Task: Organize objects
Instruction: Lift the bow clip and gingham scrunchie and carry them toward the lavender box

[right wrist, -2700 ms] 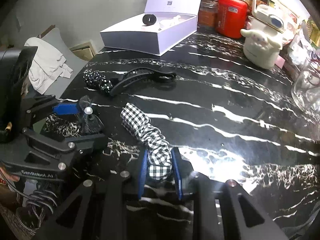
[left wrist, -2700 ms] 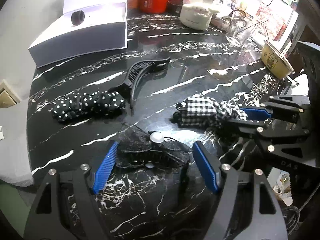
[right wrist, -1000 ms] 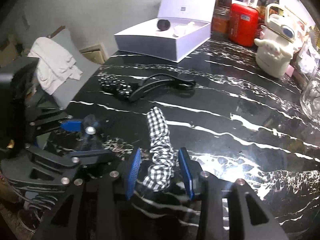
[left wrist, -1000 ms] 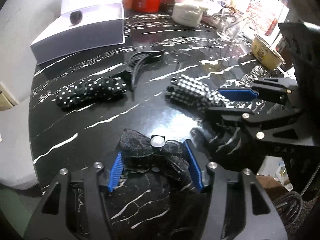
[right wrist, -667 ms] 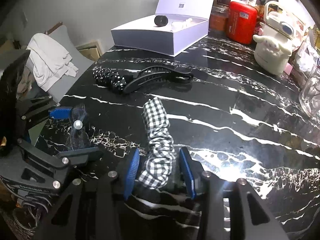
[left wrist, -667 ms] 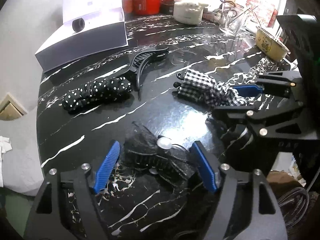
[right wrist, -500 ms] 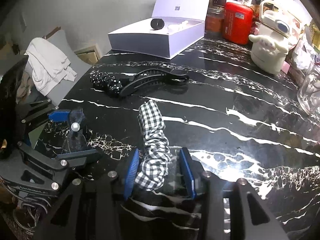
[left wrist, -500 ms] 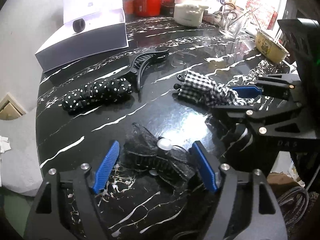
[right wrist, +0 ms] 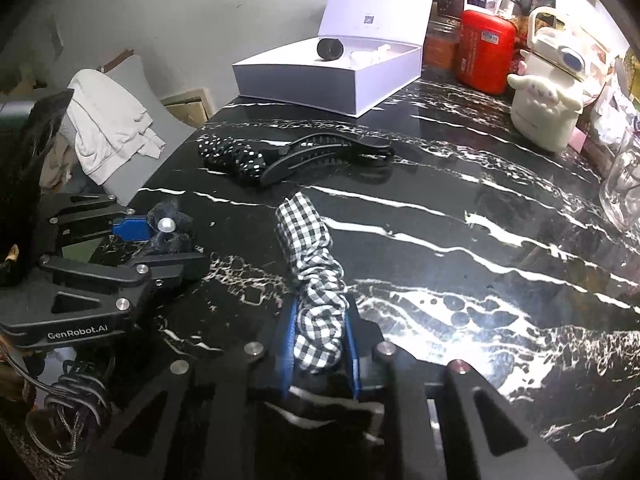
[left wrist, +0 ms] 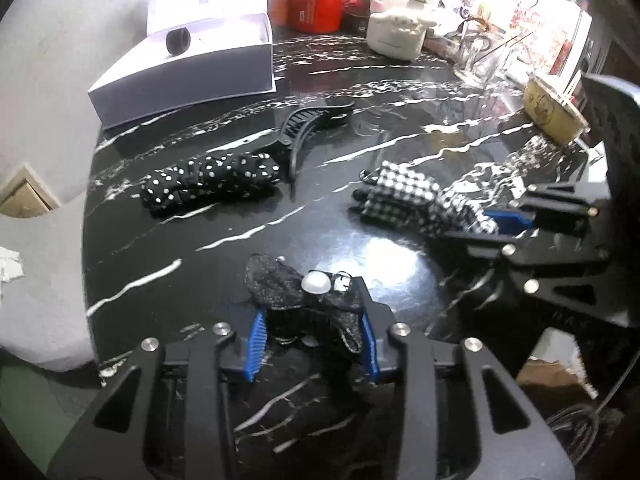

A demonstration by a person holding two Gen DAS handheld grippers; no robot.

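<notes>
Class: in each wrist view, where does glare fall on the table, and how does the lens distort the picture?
Left wrist view: white glare on the marble table beside the black bow; edges bend, corners black. Right wrist view: glare right of the checked scrunchie; white box looks bowed.

Close, downward-tilted wrist views, shared tabletop [left wrist: 224, 240]

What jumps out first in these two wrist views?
Each gripper has just closed on a hair accessory at the near edge of the black marble table: the left gripper pinches a black bow clip with a pearl, the right gripper squeezes the checked scrunchie. Farther back lie a polka-dot scrunchie touching a black claw clip, with an open white box behind.
</notes>
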